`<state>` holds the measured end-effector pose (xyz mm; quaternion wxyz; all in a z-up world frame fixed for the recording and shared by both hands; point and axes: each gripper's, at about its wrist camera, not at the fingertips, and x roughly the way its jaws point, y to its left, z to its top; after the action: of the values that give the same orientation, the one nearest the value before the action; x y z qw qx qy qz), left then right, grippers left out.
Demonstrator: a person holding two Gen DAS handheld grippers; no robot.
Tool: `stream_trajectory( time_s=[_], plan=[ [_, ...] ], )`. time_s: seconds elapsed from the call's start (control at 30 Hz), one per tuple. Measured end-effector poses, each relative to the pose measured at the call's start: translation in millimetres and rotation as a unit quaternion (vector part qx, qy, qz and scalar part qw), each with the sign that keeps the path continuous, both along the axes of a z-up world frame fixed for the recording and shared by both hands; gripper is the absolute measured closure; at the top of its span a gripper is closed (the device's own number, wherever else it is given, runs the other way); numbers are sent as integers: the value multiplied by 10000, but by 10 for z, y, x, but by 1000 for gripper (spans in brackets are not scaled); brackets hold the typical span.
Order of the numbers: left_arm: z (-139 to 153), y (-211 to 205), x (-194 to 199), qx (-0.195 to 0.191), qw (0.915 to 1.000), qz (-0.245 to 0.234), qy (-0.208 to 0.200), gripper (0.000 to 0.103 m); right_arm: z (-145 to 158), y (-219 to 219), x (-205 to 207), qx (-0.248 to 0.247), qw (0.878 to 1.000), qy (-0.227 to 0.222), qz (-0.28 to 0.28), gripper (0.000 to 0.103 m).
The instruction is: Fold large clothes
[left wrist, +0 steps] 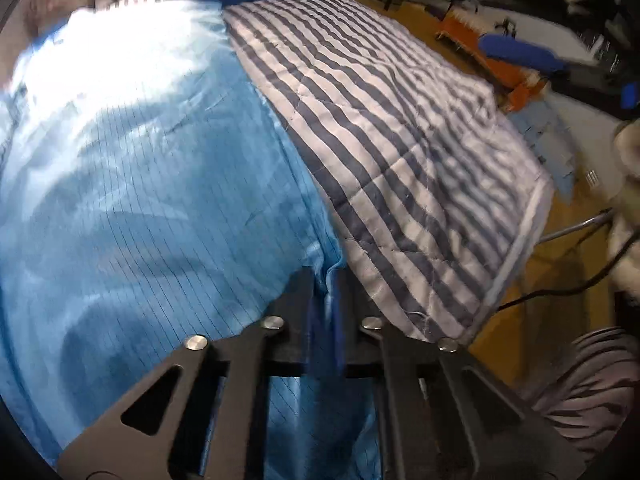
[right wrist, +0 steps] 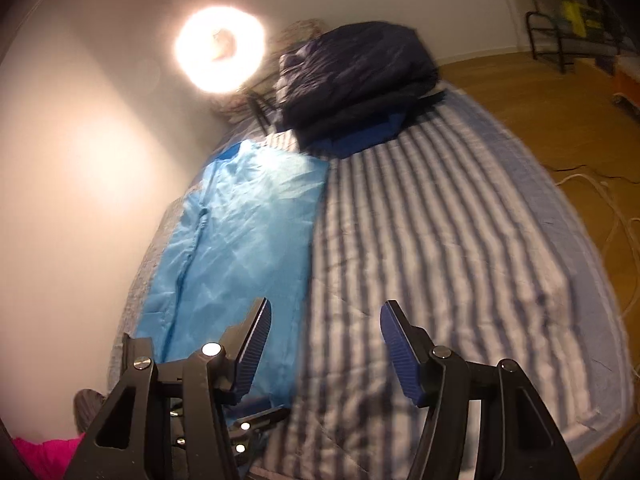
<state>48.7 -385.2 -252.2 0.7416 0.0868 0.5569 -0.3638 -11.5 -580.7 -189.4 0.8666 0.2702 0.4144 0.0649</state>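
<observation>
Pinched between the closed fingers of the left gripper (left wrist: 326,300) is a bunched edge of the light blue garment (left wrist: 152,184), which spreads ahead and to the left of that gripper across the striped quilt (left wrist: 400,128). The quilt covers a bed and lies ahead and to the right of the left gripper; its white-bound edge drops off beyond that toward a wooden floor (left wrist: 576,248).

In the right wrist view the right gripper (right wrist: 326,332) is seen with its 2 blue-padded fingers (right wrist: 256,344) spread wide apart and nothing held between them. The same garment (right wrist: 240,248) lies ahead and to the left of it, flat on the quilt (right wrist: 440,248), while bare stripes lie directly ahead. Farther ahead, at the far end of the bed, 1 pile of dark navy clothing (right wrist: 356,72) rests on the quilt. A pale wall (right wrist: 80,160) runs along the left, and 1 bright round lamp (right wrist: 220,50) glows beyond the garment. Wooden floor (right wrist: 540,112) is seen to the right, with white cables (right wrist: 616,224) trailing on it and 1 dark metal rack (right wrist: 560,40) far ahead on the right. A pink patch (right wrist: 44,456) at the lower left is possibly cloth; motion blur leaves this unclear.
</observation>
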Motion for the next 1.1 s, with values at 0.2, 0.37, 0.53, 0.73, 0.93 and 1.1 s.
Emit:
stream_trajectory(
  time_s=[0.2, 0.37, 0.53, 0.73, 0.93, 1.1],
  plan=[
    [268, 468, 195, -1170, 9891, 607, 656, 102, -322, 98, 603, 807, 9963, 285, -37, 42],
    [440, 639, 233, -1511, 9839, 732, 618, 102, -740, 225, 1069, 1116, 9907, 730, -262, 42],
    [463, 702, 238, -1622, 9825, 671, 618, 102, -933, 414, 1433, 1020, 9901, 953, -139, 57],
    [507, 868, 230, -1759, 9802, 678, 606, 102, -816, 713, 1644, 181, 9949, 989, 46, 100],
    [551, 1211, 252, -1987, 9743, 829, 665, 102, -461, 1061, 1767, -947, 9926, 750, 121, 103],
    [532, 1443, 251, -2162, 9681, 995, 778, 102, -263, 1447, 1874, -1593, 9846, 640, 339, 103]
  ],
)
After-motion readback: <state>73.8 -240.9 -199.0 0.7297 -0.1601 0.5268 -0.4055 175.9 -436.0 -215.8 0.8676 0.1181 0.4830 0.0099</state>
